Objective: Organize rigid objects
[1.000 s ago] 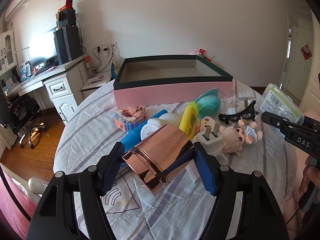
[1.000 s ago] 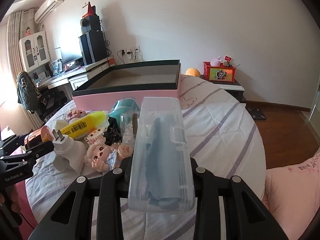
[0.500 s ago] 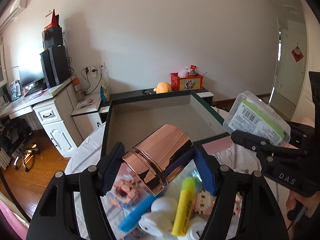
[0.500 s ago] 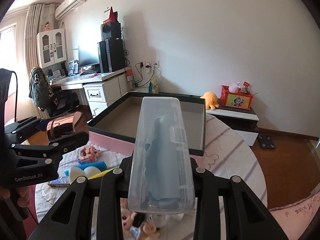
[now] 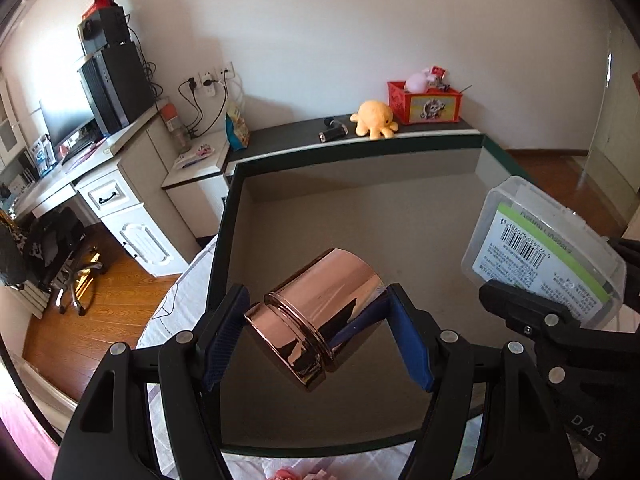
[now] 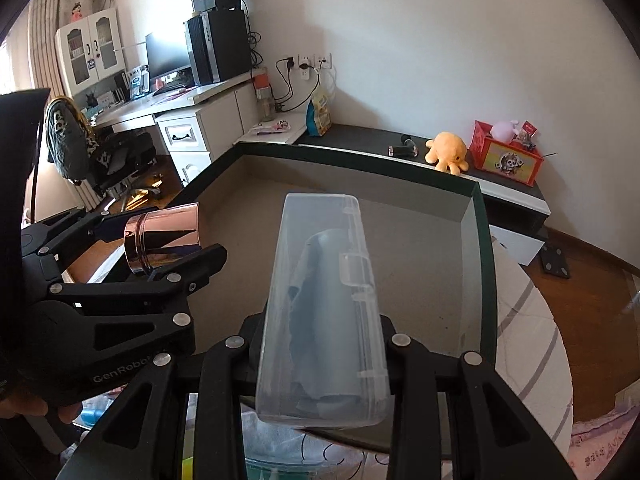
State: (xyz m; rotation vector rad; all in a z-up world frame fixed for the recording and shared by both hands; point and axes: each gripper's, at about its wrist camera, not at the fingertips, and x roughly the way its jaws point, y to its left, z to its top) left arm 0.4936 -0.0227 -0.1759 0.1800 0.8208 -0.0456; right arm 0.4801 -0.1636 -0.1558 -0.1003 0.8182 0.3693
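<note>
Left gripper [image 5: 320,336] clamps a rose-gold metal jar [image 5: 316,316] above the green-rimmed open box [image 5: 224,216]; right gripper [image 6: 320,344] grips a clear plastic case [image 6: 324,300] alongside

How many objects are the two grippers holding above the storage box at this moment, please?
2. The left gripper holds a rose-gold metal canister over the storage box; the right gripper holds a clear plastic case over the box's right side.

Both grippers are black plastic with silver screw heads; the left gripper [image 5: 320,336] has blue finger pads [image 5: 410,346] and white "GenRobot" lettering.
</note>
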